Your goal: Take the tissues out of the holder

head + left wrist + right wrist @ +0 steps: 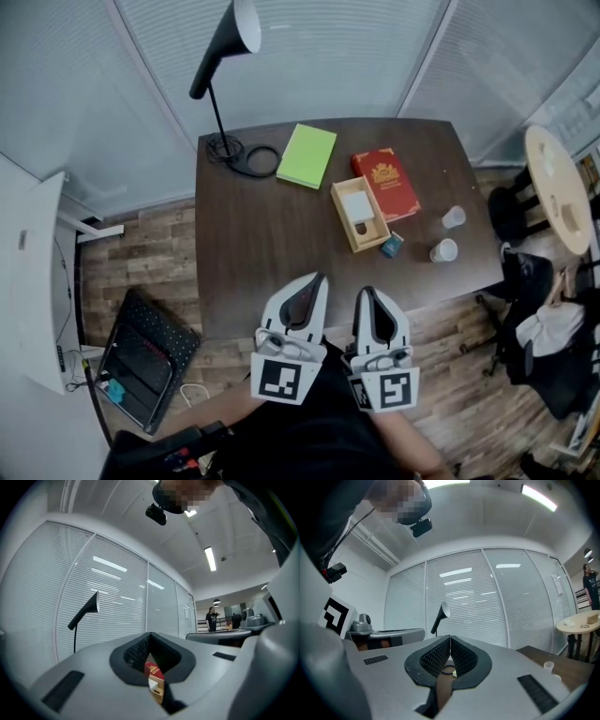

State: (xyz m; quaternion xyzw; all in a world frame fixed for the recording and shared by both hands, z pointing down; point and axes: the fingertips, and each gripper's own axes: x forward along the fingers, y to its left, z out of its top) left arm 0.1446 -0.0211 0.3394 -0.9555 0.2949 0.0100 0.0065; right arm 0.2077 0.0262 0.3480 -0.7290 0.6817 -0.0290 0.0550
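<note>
A wooden tissue holder (342, 217) lies on the dark table (262, 253), right of the middle, with white tissues (357, 203) inside it. Both grippers hover at the table's near edge, well short of the holder. My left gripper (317, 278) is shut with nothing in it. My right gripper (367, 292) is shut and empty too. In the left gripper view the jaws (150, 635) meet at the tip, and the red book (153, 670) and the holder (158, 689) show below them. In the right gripper view the pads (450, 640) touch.
A black desk lamp (225, 42) stands at the back left, its cable coiled by a green notebook (307, 156). A red book (386, 183) lies beside the holder, a small teal box (392, 245) at its near end. Two plastic cups (448, 234) sit further right. A round side table (557, 187) stands beyond.
</note>
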